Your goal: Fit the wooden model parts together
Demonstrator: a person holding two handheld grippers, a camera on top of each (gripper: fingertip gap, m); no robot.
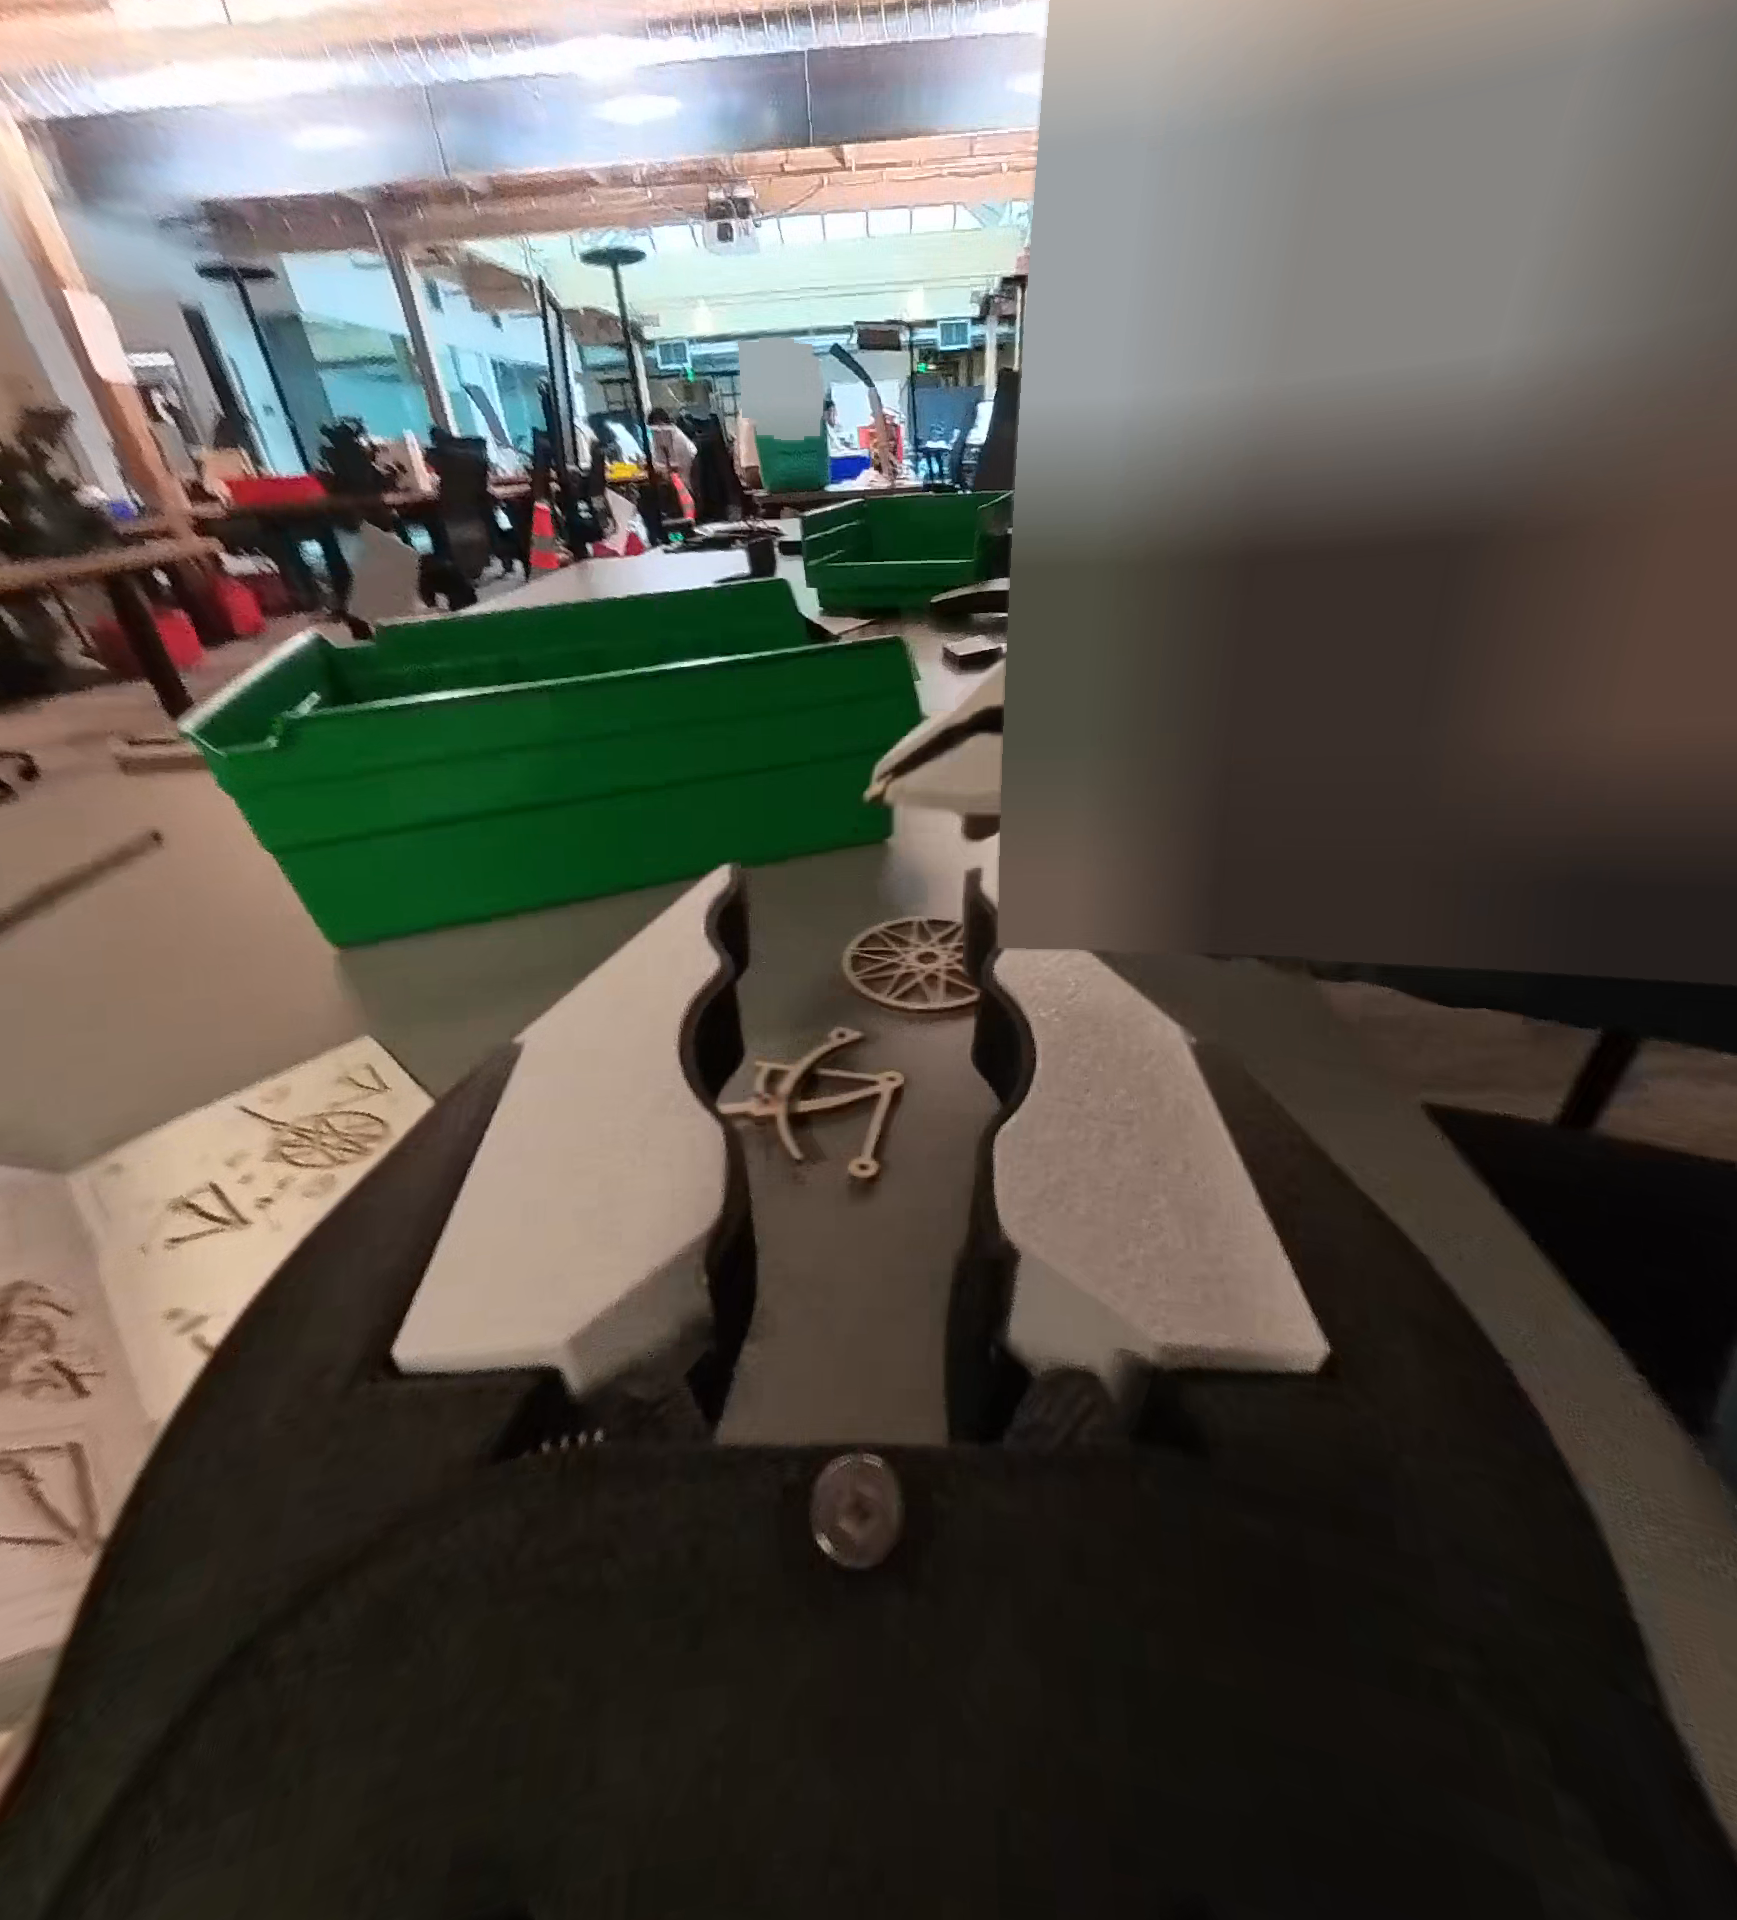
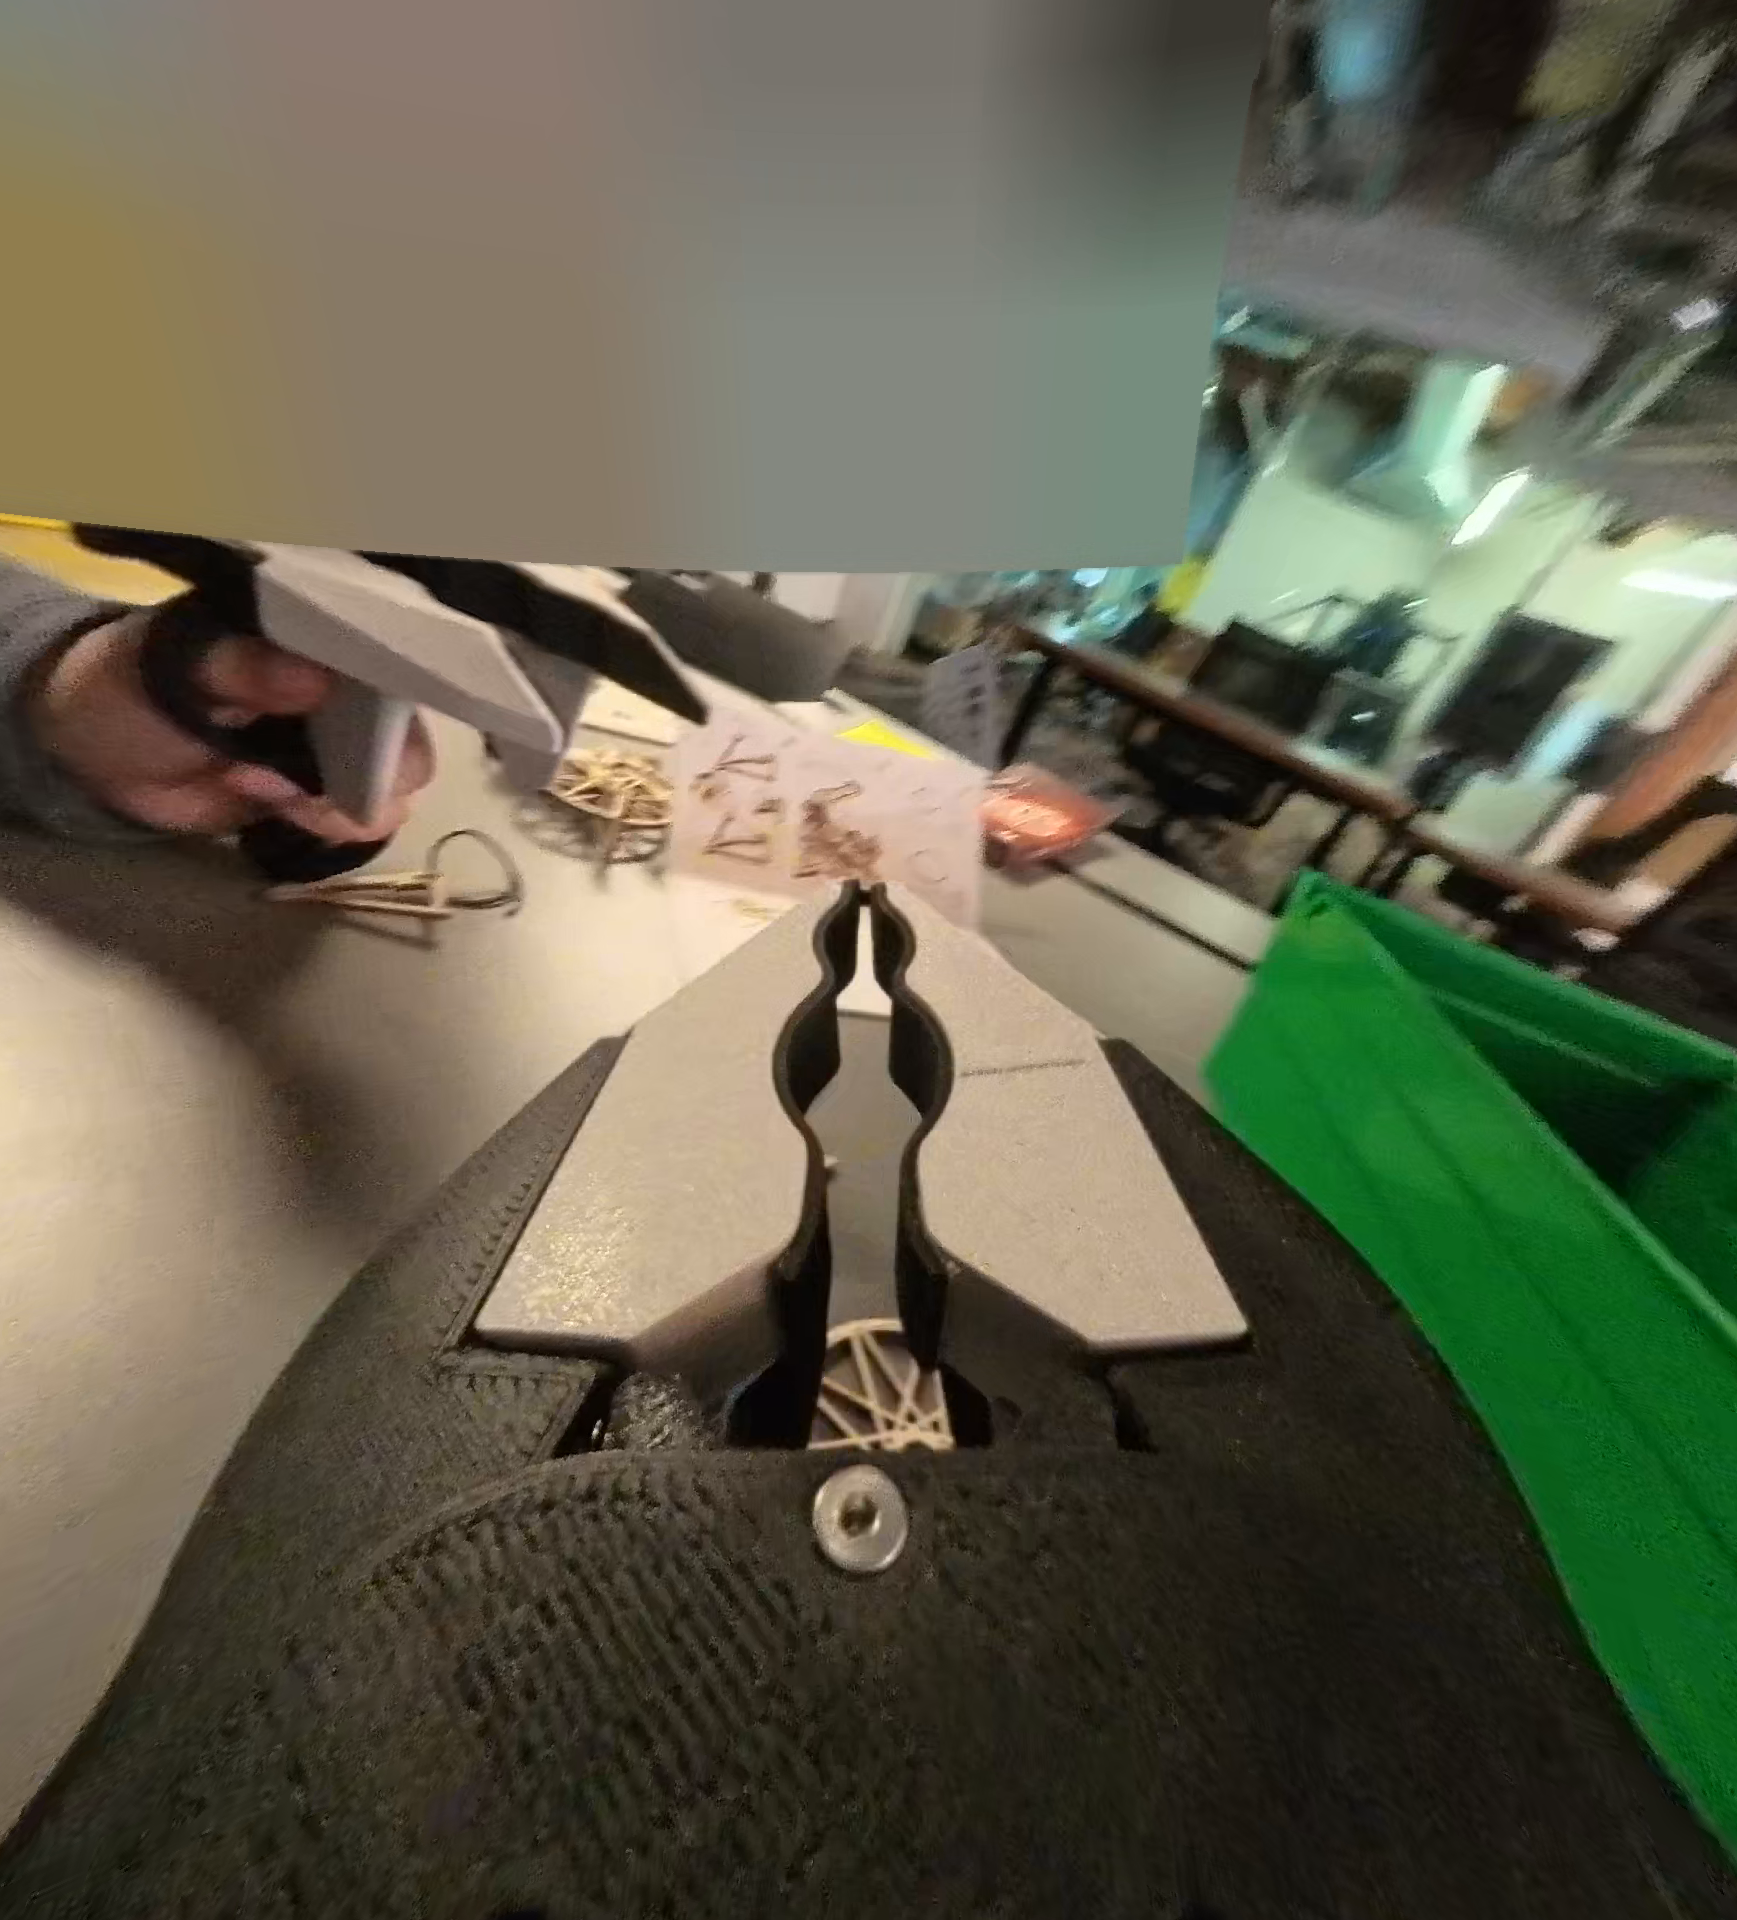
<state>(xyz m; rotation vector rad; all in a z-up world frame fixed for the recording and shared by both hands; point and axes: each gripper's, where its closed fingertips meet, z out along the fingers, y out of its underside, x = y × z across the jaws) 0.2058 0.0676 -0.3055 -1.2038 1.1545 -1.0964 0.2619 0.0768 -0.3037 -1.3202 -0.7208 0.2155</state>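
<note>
Grey table (image 1: 168,997); frame piece (image 1: 812,1101) between parted fingers (image 1: 625,1122)

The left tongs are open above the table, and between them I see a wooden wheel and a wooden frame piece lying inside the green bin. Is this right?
Not quite. The left wrist view shows the left tongs open, but the wooden wheel and the frame piece lie on the bare table, in front of the green bin, not inside it.

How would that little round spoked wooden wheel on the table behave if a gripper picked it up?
The wooden wheel looks thin and lacy, so probably very light and easy to snap. Lying flat on the table, it likely won't roll, but it seems hard to get fingers under.
</note>
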